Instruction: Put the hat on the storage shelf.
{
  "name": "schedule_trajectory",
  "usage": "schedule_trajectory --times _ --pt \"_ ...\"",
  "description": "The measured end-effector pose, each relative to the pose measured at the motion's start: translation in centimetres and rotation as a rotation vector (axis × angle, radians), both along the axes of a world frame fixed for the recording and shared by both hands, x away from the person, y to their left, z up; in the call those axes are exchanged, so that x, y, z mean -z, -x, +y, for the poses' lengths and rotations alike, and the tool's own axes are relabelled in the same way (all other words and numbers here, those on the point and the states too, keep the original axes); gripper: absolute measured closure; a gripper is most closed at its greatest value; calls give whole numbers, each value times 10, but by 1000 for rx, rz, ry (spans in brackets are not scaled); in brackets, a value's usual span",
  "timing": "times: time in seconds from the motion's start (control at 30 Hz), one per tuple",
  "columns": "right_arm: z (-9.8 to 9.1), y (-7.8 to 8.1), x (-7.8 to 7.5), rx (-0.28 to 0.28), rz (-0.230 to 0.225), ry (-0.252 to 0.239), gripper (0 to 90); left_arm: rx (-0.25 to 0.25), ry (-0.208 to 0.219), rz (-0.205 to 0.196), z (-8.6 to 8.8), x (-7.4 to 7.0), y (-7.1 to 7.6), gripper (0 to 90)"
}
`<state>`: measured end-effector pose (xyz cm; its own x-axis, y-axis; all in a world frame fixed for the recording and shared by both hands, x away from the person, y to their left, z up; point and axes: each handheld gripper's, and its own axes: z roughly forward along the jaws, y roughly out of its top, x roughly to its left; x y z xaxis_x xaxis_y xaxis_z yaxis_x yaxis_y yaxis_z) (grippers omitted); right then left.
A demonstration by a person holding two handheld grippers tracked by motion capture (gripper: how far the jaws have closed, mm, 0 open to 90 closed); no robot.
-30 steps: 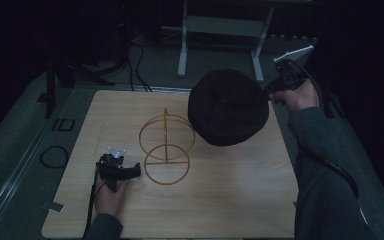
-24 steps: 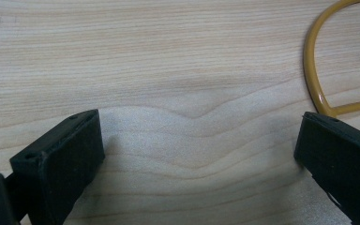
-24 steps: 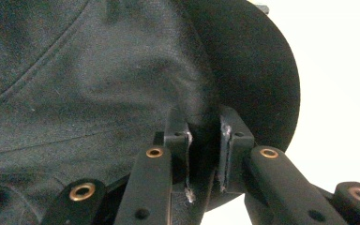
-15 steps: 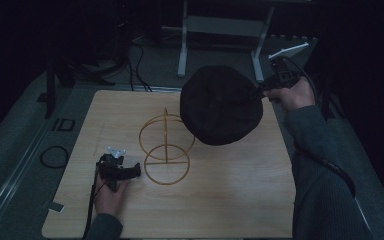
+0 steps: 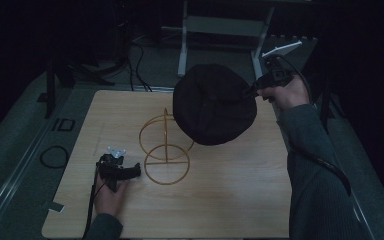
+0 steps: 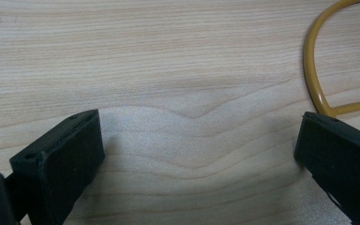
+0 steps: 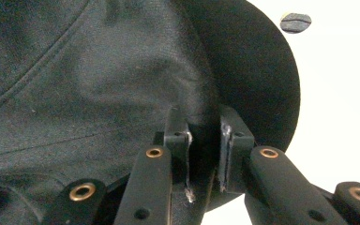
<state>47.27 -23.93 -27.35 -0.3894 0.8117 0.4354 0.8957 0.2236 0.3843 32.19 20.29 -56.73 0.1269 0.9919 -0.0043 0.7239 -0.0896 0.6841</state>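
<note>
The right claw (image 5: 254, 91) is clenched on the edge of a black cap (image 5: 214, 104), holding it in the air above the far side of the desk (image 5: 230, 200), up and to the right of the yellow wire stand (image 5: 166, 150). So the cap is picked up, but it is not on the stand yet; I take hanging it there to be what is left. The left claw (image 5: 130, 170) rests released on the desk, just beside the stand's base ring.
</note>
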Motion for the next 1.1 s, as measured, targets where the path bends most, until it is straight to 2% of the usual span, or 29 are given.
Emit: schedule_trajectory --times 1.1 --pt "23 1 -6 -65 -5 -40 770 -2 2 -1 0 0 0 12"
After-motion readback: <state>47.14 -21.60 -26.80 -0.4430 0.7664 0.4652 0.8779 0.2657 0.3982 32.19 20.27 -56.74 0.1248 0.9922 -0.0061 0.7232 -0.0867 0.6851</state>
